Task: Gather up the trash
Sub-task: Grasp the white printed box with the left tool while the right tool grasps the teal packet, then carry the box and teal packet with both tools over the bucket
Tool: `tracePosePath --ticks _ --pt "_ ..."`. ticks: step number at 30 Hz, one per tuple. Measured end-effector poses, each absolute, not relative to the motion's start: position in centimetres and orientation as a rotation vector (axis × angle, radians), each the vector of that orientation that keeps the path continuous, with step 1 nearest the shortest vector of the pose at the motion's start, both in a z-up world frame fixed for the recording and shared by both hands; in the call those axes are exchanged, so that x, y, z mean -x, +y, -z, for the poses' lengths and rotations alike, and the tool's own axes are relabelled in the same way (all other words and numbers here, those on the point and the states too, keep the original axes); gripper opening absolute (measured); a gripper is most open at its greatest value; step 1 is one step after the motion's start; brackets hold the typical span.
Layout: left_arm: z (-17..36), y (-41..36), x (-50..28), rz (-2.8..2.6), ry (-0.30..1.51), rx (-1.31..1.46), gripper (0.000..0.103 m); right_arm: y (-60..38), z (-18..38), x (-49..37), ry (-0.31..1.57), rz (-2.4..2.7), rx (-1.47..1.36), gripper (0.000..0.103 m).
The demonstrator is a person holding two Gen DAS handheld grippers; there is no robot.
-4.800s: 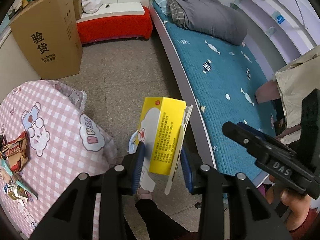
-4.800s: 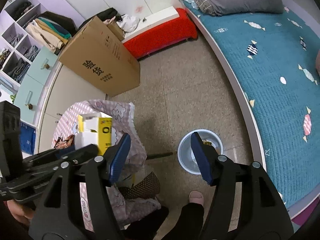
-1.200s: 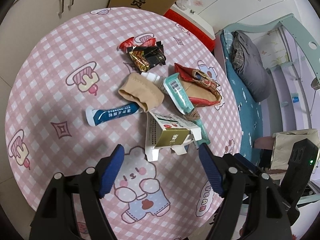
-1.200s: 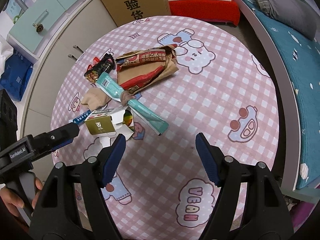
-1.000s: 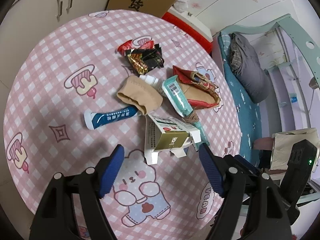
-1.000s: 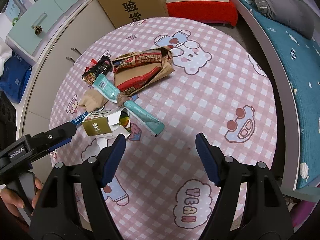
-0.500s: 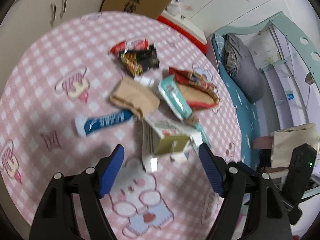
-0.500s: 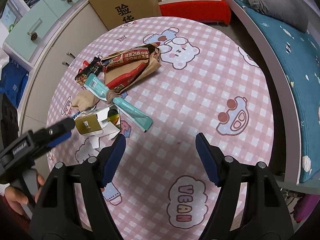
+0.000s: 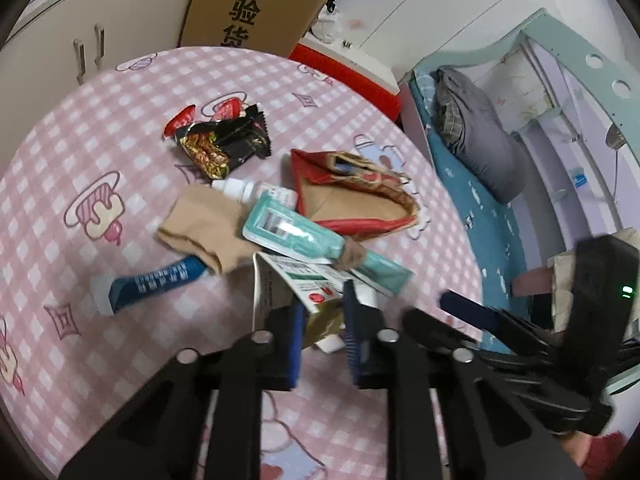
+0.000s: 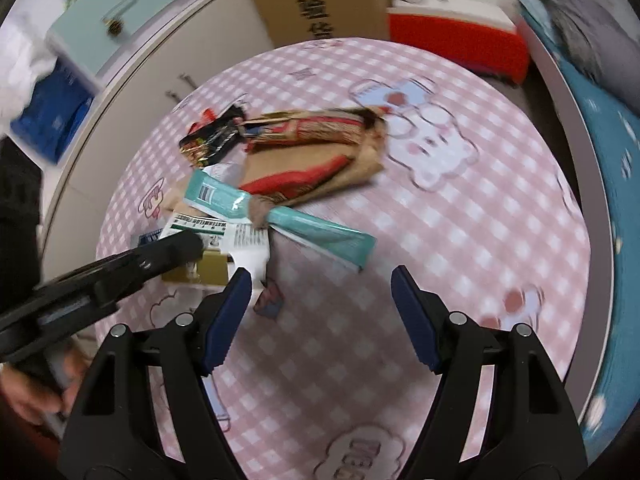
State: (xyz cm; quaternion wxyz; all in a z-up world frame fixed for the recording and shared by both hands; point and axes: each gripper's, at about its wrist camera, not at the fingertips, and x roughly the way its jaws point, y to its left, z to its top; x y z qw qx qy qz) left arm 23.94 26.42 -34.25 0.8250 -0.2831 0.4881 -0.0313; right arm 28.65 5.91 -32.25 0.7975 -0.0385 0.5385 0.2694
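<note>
Left gripper [image 9: 322,320] clamps the carton; right gripper [image 10: 322,300] hangs wide open, holding nothing.

The small gold-and-white carton [image 9: 304,292] sits pinched between the blue pads [image 9: 294,332], at the near side of the trash pile on the pink checked table [image 9: 80,160], touching the teal packet [image 9: 304,236] and beside the blue tube [image 9: 156,282].

— Where are you working?
— You're in a bedroom at home: a bed [image 9: 476,196] with a teal sheet and grey bedding [image 9: 480,140], butterfly stickers on the white wall [image 9: 424,4], and cupboards with drawers [image 10: 116,16] behind a round table [image 10: 460,216] in pink cartoon gingham.
</note>
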Motion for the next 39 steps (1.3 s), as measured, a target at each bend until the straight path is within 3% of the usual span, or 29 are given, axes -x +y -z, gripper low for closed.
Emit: tracePosePath --ticks 2,10,17,20,21,23,32,39 --pt "33.0 26.1 -22.9 0.053 1.016 0.598 0.006 7.0 32.3 -28.8 1.14 -0.609 0.131 0.071" --pt "28.6 27.0 -18.5 -0.054 0.949 0.511 0.006 11.4 33.9 -29.7 1.106 -0.695 0.386 0.071" --pt "28.2 29.8 -16.2 -0.12 0.958 0.444 0.006 13.7 36.0 -30.1 1.136 -0.676 0.459 0.071" --pt "28.3 30.8 -15.4 -0.105 0.964 0.451 0.006 14.1 35.7 -29.3 1.155 -0.657 0.461 0.049" --pt "28.3 31.2 -15.0 -0.094 0.961 0.452 0.006 14.2 35.6 -29.0 1.161 -0.652 0.467 0.032" --pt "28.2 31.7 -14.5 -0.072 0.958 0.448 0.006 14.6 35.5 -27.7 1.18 -0.638 0.491 0.022" --pt "29.1 34.4 -11.8 -0.005 0.985 0.437 0.006 14.4 34.7 -20.8 1.314 -0.585 0.315 0.021" --pt "28.8 35.4 -10.2 0.035 0.987 0.41 0.006 15.2 32.9 -17.2 1.313 -0.557 0.181 0.021"
